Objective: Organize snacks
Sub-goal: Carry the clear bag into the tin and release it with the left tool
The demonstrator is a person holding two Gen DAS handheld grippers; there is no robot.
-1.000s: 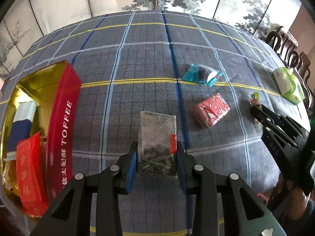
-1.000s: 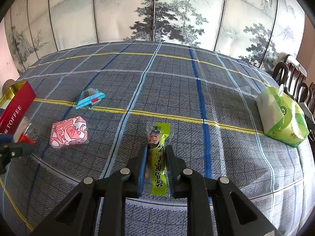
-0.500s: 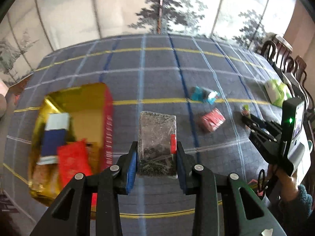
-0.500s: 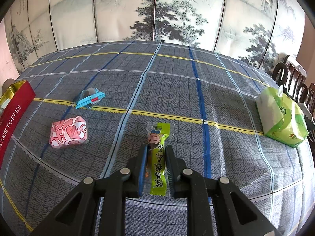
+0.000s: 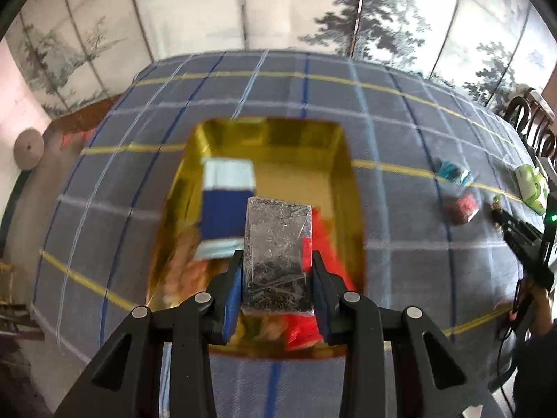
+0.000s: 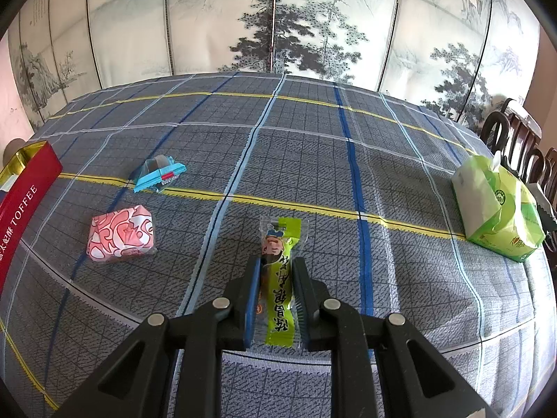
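Observation:
My left gripper [image 5: 276,271] is shut on a clear packet of dark dried bits [image 5: 276,254] and holds it in the air over the gold-lined toffee tin [image 5: 343,160]. Inside the tin lie a blue and white pack [image 5: 224,205] and a red packet [image 5: 327,244]. My right gripper [image 6: 276,275] is shut on a green stick snack [image 6: 278,278] that rests on the checked tablecloth [image 6: 383,160]. A pink patterned packet [image 6: 122,235] and a blue wrapped sweet [image 6: 156,174] lie to the left of it. The tin's red side [image 6: 24,205] shows at the far left.
A green and white tissue pack [image 6: 501,205] lies at the table's right edge, with dark wooden chairs [image 6: 522,142] behind it. A painted folding screen [image 6: 278,17] stands behind the table. In the left wrist view the other gripper [image 5: 522,240] and a person's hand [image 5: 538,308] show at the right.
My left gripper has carried the clear packet leftward and up, from beside the tin to over its open inside. My right gripper and the green stick snack have stayed put.

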